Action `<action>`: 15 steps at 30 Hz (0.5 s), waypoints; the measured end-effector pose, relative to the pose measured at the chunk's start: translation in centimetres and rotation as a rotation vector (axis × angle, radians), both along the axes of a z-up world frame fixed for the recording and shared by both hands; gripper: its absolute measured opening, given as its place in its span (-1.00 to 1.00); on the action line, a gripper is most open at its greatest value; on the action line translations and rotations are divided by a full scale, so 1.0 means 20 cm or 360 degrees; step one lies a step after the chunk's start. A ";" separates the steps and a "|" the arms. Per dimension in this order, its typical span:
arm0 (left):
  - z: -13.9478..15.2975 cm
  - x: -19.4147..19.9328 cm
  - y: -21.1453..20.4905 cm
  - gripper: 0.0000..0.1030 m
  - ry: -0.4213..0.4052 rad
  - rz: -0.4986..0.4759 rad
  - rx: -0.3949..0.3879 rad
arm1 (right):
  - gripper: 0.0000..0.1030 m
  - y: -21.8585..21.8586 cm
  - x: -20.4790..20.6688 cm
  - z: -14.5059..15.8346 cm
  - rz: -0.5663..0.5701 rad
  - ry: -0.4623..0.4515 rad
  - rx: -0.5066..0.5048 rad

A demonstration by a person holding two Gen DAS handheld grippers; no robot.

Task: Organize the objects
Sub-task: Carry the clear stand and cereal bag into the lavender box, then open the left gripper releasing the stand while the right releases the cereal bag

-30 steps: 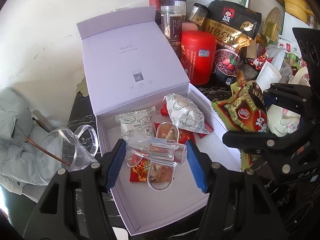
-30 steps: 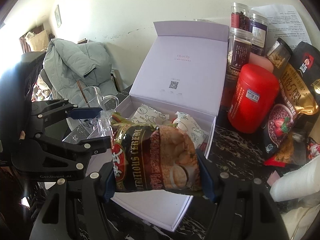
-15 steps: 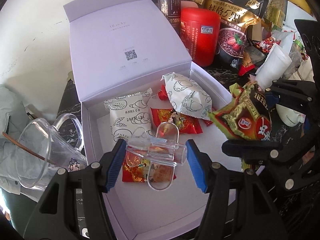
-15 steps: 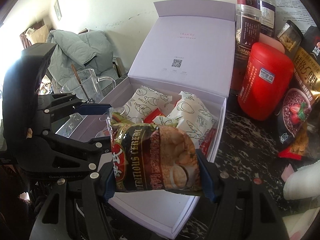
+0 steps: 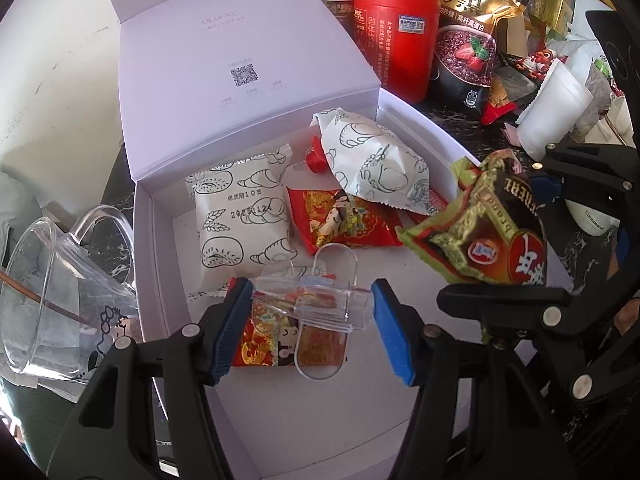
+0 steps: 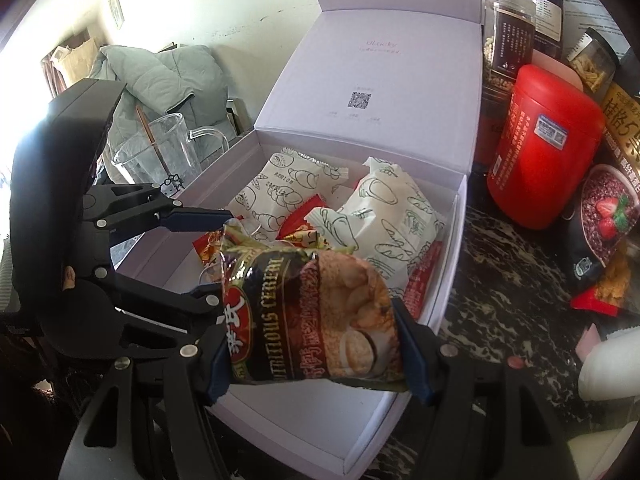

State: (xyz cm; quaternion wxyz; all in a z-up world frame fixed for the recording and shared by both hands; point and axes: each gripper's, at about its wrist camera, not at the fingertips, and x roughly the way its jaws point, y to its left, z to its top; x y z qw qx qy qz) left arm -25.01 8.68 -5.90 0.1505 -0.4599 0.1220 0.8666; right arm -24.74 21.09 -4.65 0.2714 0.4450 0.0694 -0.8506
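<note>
Where clutter crowds, dark marbled tabletop (image 6: 508, 264) under pale wall (image 6: 240, 8).

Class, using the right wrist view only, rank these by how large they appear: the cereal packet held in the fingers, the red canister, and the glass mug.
1. Cereal packet, though its nearness to the camera enlarges it.
2. Red canister, a close second.
3. Glass mug, partly hidden behind the left gripper.
</note>
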 end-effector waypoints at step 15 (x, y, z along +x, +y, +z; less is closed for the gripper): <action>0.00 -0.01 -0.02 0.16 0.0002 0.0056 -0.0035 | 0.37 0.01 -0.04 -0.01 -0.0031 -0.0079 -0.0009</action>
